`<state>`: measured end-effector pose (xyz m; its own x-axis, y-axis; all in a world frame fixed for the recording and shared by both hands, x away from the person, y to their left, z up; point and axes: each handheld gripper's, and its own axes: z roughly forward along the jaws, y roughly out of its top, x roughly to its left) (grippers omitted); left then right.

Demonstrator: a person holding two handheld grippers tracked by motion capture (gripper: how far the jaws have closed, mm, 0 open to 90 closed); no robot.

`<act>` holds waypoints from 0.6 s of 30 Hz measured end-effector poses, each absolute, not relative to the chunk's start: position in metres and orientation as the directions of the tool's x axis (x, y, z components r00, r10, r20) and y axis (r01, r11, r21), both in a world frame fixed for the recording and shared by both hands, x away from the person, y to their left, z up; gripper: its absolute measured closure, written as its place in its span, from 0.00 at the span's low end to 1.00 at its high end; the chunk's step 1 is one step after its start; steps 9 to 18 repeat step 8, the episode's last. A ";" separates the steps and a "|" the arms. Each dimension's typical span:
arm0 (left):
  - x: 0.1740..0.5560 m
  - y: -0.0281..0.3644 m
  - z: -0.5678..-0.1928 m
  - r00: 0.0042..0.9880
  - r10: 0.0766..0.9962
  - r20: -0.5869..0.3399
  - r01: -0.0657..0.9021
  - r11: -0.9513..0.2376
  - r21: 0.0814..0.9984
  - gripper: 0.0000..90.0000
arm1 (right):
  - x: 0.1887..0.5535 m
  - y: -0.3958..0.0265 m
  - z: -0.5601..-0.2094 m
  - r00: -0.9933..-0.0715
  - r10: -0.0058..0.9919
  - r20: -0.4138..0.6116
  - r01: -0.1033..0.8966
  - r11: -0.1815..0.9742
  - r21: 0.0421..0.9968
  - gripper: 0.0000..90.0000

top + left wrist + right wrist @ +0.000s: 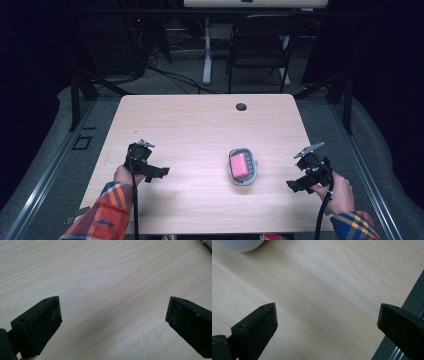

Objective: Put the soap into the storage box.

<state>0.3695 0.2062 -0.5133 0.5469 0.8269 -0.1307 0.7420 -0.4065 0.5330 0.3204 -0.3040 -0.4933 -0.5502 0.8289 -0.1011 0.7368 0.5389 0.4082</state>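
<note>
Between the two grippers, slightly nearer the right one, a small grey tray (pixel 243 167) holding a pink block (pixel 239 165) sits on the desk (pixel 200 125). The pink block lies inside the tray rim; whether it is a sponge or a soap bar cannot be told. The left gripper (pixel 156 171) is held over the desk's left portion, well apart from the tray, with its jaws spread wide over bare wood in the left gripper view (pixel 113 312). The right gripper (pixel 295 185) is held near the desk's right edge, likewise with jaws wide and nothing between them in the right gripper view (pixel 327 315), where a pale rounded edge, probably the tray (pixel 239 245), shows at the upper left corner.

The step in hand appears to be the approach to the tray. To perform it well, the nearer right gripper should probably be turned until the tray lies centred between its jaws before advancing. The jaws should stay wide until they straddle the target. If the block is to be lifted out, the left gripper could steady the tray rim so that the tray does not slide. Closing should be gradual, since the block may be soft and could deform.
</note>
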 end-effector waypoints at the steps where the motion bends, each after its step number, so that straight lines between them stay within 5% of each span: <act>1: 0.369 0.206 -0.513 0.548 0.826 -0.131 0.741 -0.406 0.535 0.00 | 0.320 -0.305 -0.498 -0.549 0.831 -0.088 0.743 0.533 0.405 0.02; 6: 0.370 0.205 -0.513 0.555 0.822 -0.128 0.734 -0.412 0.540 0.00 | 0.318 -0.302 -0.514 -0.592 0.802 -0.078 0.744 0.581 0.330 0.02; 18: 0.370 0.205 -0.513 0.557 0.821 -0.129 0.733 -0.412 0.541 0.00 | 0.318 -0.301 -0.515 -0.595 0.800 -0.084 0.736 0.584 0.342 0.03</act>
